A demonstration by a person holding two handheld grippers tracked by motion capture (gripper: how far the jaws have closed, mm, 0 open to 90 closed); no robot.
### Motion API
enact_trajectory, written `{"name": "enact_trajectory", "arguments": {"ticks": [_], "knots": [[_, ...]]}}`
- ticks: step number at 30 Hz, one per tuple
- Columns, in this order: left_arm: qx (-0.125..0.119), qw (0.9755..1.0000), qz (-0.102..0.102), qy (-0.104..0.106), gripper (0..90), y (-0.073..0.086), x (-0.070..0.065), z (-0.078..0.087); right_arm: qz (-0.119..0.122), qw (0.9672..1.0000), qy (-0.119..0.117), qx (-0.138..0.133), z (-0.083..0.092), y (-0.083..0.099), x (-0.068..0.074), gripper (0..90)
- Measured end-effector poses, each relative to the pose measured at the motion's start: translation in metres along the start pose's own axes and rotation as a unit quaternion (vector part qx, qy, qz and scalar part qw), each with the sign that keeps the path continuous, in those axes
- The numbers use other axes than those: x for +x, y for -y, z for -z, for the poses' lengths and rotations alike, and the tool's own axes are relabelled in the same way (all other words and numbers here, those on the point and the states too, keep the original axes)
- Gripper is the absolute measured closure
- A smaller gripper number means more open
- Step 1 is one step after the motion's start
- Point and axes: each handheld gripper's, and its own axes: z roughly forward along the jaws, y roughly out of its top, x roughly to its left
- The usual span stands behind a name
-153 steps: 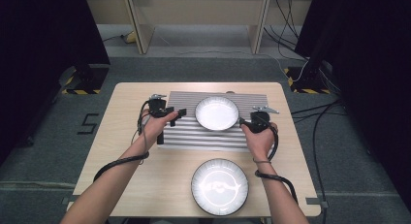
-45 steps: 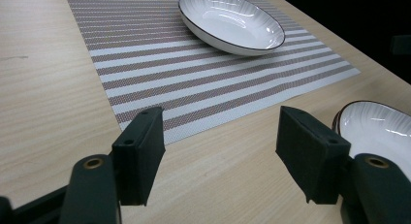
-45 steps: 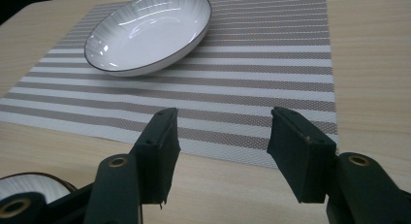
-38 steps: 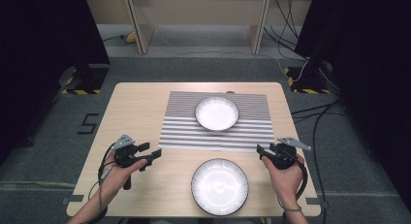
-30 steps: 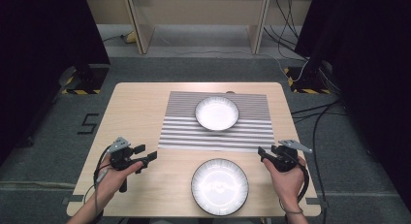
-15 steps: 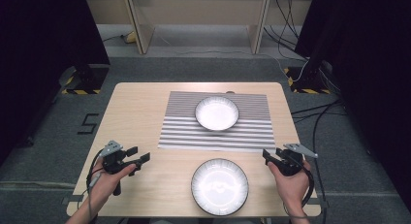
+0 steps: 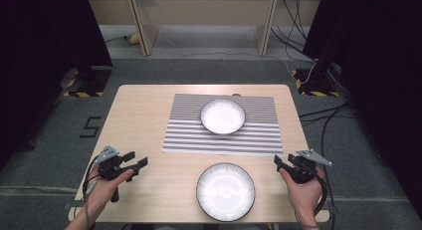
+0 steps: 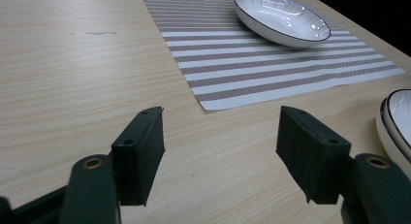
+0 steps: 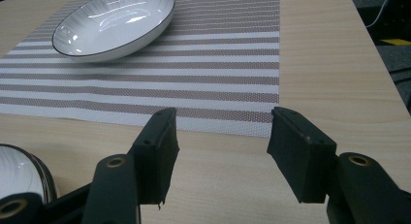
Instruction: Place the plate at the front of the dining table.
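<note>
A white bowl with a thin dark rim sits on a brown-and-white striped placemat at the table's middle; the same bowl lies far ahead of each pair of jaws. A white dark-rimmed plate rests near the front edge, between my hands. My left gripper is low at the front left, open and holding nothing. At the front right my right gripper hovers open, also with nothing between its jaws.
The light wooden table stands on grey carpet. Cables trail on the floor to the right. Dark curtains flank both sides, and wooden furniture legs stand beyond the far edge.
Both hands have drawn back from beside the bowl on the placemat to the front corners of the table. The bowl and plate have stayed put.
</note>
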Motion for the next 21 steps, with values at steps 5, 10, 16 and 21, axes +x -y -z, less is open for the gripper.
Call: {"name": "enact_trajectory", "arguments": {"ticks": [5,10,16,21], "knots": [[-0.003,1.0000,-0.002,-0.007,33.4,0.002,0.003,0.003,-0.002,1.0000,0.003,-0.001,0.001,0.003,-0.003,43.5],[-0.003,0.9999,0.007,-0.011,33.3,0.007,0.008,0.005,-0.004,1.0000,0.006,-0.002,0.002,0.006,-0.006,43.5],[-0.003,0.9998,0.011,-0.015,33.3,0.012,0.012,0.007,-0.009,0.9999,0.009,0.000,0.005,0.009,-0.010,43.4],[-0.003,0.9996,0.012,-0.024,33.3,0.015,0.015,0.009,-0.012,0.9999,0.012,0.000,0.007,0.012,-0.012,43.4]]}}
